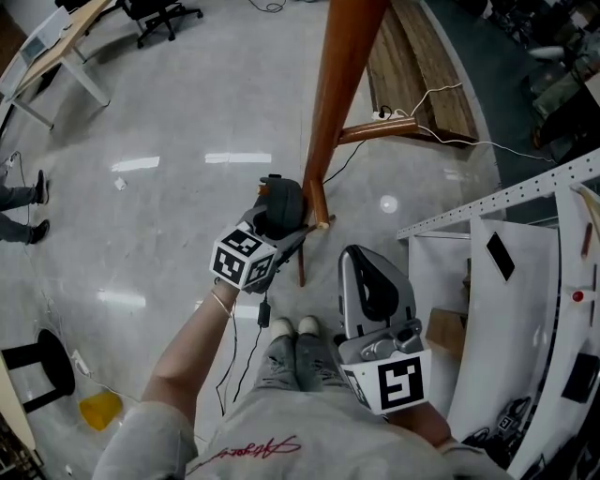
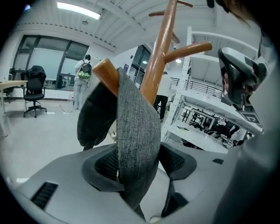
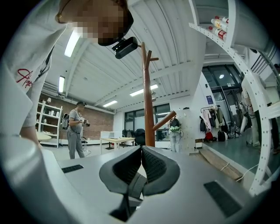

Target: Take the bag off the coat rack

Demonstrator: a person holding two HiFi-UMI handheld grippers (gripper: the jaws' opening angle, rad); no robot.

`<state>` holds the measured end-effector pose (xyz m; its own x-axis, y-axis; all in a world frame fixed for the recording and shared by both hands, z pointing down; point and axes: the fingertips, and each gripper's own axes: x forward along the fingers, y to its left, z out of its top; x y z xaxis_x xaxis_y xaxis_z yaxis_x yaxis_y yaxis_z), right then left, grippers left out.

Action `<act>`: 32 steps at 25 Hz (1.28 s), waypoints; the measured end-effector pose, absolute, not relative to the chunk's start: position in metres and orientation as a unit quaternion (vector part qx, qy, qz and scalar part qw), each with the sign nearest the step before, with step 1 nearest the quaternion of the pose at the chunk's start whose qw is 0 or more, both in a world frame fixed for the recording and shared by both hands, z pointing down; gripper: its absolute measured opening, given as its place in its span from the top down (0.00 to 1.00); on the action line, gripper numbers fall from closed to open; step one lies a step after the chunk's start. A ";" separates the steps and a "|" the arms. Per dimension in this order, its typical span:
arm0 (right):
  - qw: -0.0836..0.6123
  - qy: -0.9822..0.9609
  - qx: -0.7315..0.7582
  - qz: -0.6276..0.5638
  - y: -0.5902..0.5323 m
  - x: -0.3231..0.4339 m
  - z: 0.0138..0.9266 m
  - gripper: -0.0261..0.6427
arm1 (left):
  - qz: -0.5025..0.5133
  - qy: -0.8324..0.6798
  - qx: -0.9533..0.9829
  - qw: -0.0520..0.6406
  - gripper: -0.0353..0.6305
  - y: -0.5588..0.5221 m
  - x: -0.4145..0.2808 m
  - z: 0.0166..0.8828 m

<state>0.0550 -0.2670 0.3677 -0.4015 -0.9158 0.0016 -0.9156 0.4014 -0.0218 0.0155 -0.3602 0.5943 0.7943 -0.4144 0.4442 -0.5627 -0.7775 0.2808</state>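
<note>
A grey fabric strap (image 2: 135, 131) loops over a wooden peg (image 2: 105, 72) of the coat rack (image 2: 157, 57), with the dark bag (image 2: 94, 118) hanging behind it. My left gripper (image 2: 138, 164) is shut on this strap just below the peg. In the head view the left gripper (image 1: 279, 225) holds the dark bag (image 1: 281, 199) against the brown coat rack pole (image 1: 328, 103). My right gripper (image 1: 366, 267) is held near my body, right of the pole. In the right gripper view the right gripper (image 3: 141, 151) is shut with nothing in it, and the coat rack (image 3: 146, 96) stands farther off.
A white perforated shelving rack (image 1: 506, 197) stands close at the right. A wooden platform (image 1: 422, 56) and white cables (image 1: 441, 94) lie behind the rack's base. A desk (image 1: 56, 47), an office chair (image 1: 159, 14), a black stool (image 1: 37, 370) and a person's feet (image 1: 23, 202) are at the left.
</note>
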 end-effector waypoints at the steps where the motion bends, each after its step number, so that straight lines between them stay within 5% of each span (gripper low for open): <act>1: 0.004 0.837 -0.547 -0.011 -0.267 0.055 0.369 0.93 | 0.189 -0.259 0.926 0.199 0.50 -0.359 0.017 0.596; 6: 0.002 0.838 -0.545 -0.014 -0.268 0.053 0.371 0.93 | 0.200 -0.242 0.933 0.176 0.69 -0.356 0.024 0.598; 17: -0.003 0.834 -0.551 -0.023 -0.273 0.056 0.377 0.93 | 0.188 -0.221 0.944 0.159 0.88 -0.354 0.025 0.595; 32: -0.004 0.833 -0.552 -0.020 -0.268 0.060 0.374 0.93 | 0.170 -0.229 0.946 0.156 0.91 -0.352 0.030 0.575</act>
